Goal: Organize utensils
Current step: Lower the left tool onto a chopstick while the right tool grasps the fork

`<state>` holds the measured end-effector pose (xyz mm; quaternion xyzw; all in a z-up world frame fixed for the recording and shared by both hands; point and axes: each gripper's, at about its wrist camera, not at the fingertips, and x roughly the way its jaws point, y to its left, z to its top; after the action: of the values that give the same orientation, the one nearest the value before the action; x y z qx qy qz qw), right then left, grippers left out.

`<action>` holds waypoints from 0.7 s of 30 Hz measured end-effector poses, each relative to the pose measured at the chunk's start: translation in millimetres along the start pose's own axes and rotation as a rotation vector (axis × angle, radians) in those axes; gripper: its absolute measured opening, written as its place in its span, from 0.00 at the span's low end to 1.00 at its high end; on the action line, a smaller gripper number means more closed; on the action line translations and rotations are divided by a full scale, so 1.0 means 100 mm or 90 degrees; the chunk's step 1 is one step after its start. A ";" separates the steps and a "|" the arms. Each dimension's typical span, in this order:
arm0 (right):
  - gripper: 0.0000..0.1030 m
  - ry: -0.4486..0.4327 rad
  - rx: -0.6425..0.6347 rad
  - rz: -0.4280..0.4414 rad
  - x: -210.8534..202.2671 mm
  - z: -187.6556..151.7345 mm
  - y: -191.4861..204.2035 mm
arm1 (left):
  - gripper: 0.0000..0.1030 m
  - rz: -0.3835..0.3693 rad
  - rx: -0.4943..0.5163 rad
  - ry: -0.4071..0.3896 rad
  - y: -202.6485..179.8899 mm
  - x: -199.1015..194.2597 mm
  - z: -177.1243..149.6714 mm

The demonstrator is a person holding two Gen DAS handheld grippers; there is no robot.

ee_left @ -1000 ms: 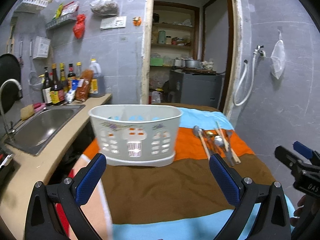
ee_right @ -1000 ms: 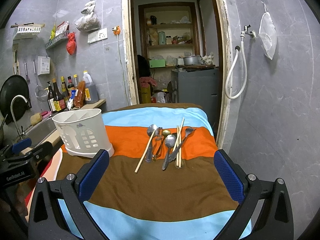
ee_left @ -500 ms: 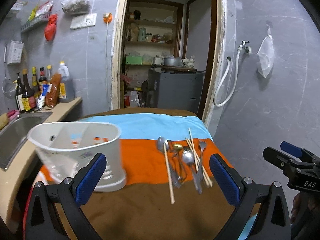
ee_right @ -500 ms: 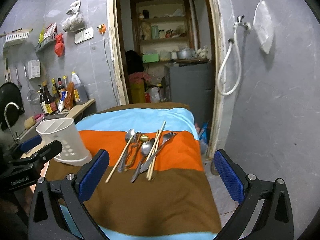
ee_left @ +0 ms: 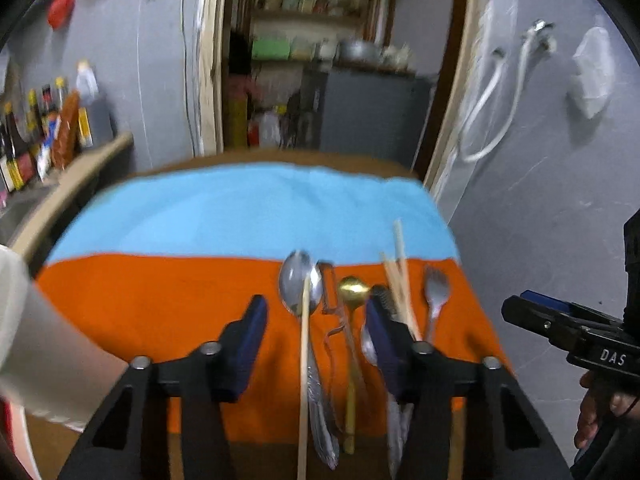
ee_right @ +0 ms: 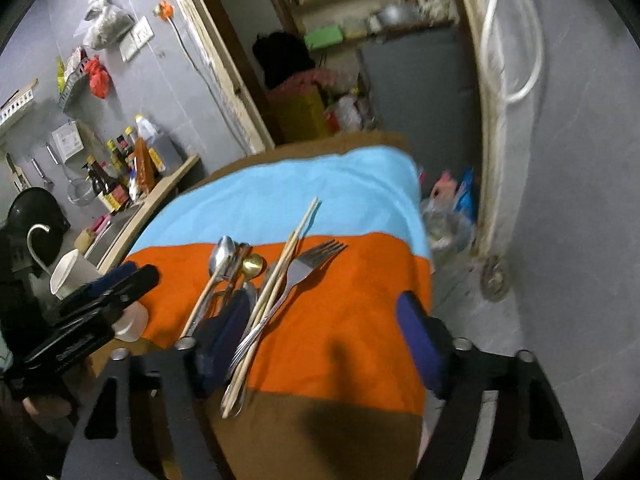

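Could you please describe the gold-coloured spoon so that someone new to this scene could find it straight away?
Look at the orange band of the striped cloth covering the table, where a row of utensils lies. The gold spoon sits mid-row, between the large silver spoon and the chopsticks. It alone has a small round brass-yellow bowl.

Cutlery pile on striped cloth (ee_right: 352,304), counted from both views:
- large silver spoon (ee_left: 295,282): one
- gold spoon (ee_left: 352,290): one
- smaller silver spoon (ee_left: 367,346): one, mostly hidden
- fork (ee_right: 304,266): one
- chopsticks (ee_right: 280,268): three visible, one lying apart (ee_left: 305,360)
- peeler-like tool (ee_left: 330,292): one
- white holder (ee_right: 74,270): one
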<state>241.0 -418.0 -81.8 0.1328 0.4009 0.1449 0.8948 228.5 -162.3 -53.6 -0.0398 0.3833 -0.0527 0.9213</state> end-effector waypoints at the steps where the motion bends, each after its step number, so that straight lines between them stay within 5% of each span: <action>1: 0.55 0.014 0.002 0.015 0.12 0.01 -0.01 | 0.37 0.000 -0.011 0.018 0.04 0.09 0.00; 10: 0.38 0.103 0.046 0.113 0.89 0.00 0.12 | 0.24 -0.020 -0.098 0.111 0.30 0.43 -0.02; 21: 0.26 0.139 0.078 0.152 0.97 0.00 0.01 | 0.21 -0.041 -0.061 0.181 0.23 0.58 0.10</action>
<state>302.4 -381.7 -147.3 0.2174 0.4850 0.2393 0.8125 277.8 -146.6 -90.4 -0.0886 0.5108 -0.0692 0.8523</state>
